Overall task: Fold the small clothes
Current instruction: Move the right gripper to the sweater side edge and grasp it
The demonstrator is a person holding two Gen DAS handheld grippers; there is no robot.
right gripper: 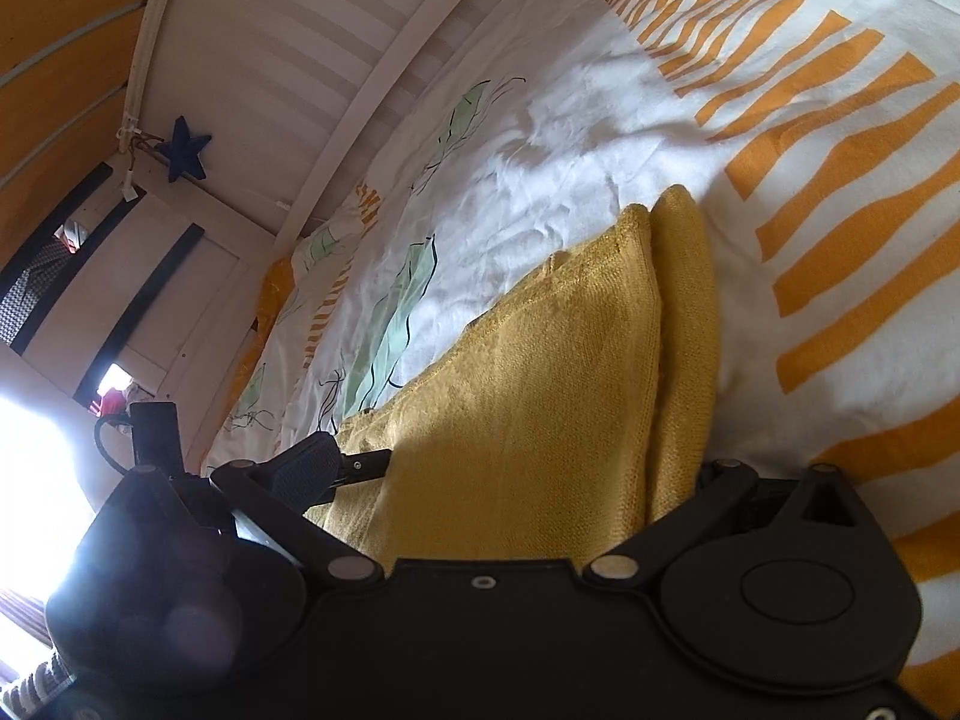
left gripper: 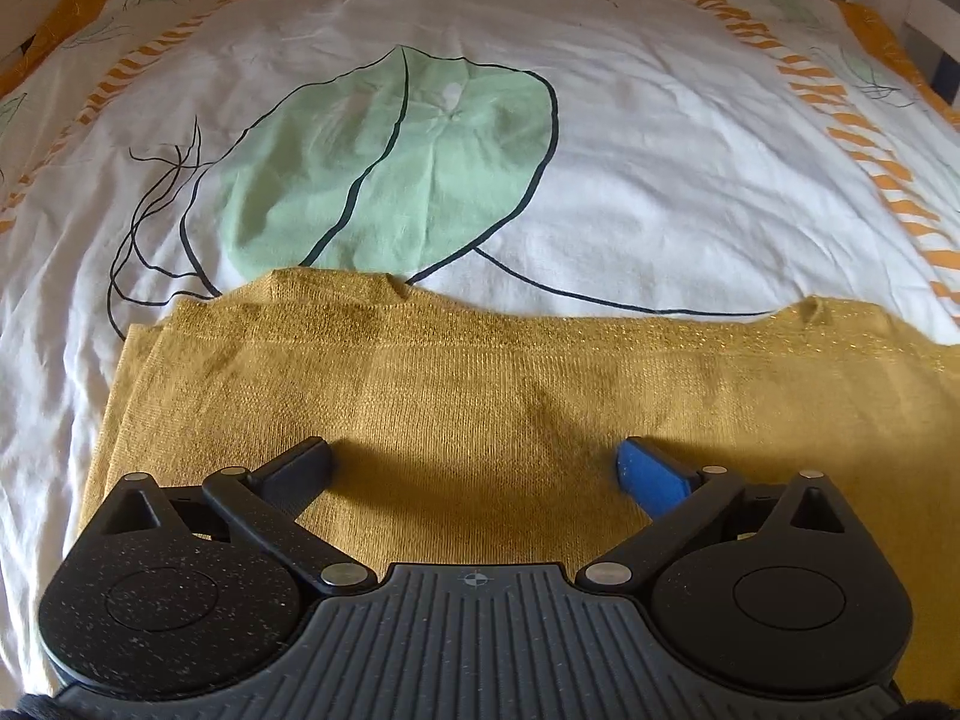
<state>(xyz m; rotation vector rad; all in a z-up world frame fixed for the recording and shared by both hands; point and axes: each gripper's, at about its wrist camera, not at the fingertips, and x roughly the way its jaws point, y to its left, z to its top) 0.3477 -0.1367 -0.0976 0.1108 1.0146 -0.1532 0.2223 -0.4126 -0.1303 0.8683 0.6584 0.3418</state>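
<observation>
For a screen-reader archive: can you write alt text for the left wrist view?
A mustard-yellow knitted garment lies flat on a white bedsheet printed with green leaves and orange stripes. The left gripper is over its near edge, jaws wide apart and holding nothing, one pad black, one blue.

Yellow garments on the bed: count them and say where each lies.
1. A single mustard knit garment lies flat on the leaf-print sheet, under the open left gripper; the right gripper straddles its folded end. Others may lie out of view.
</observation>
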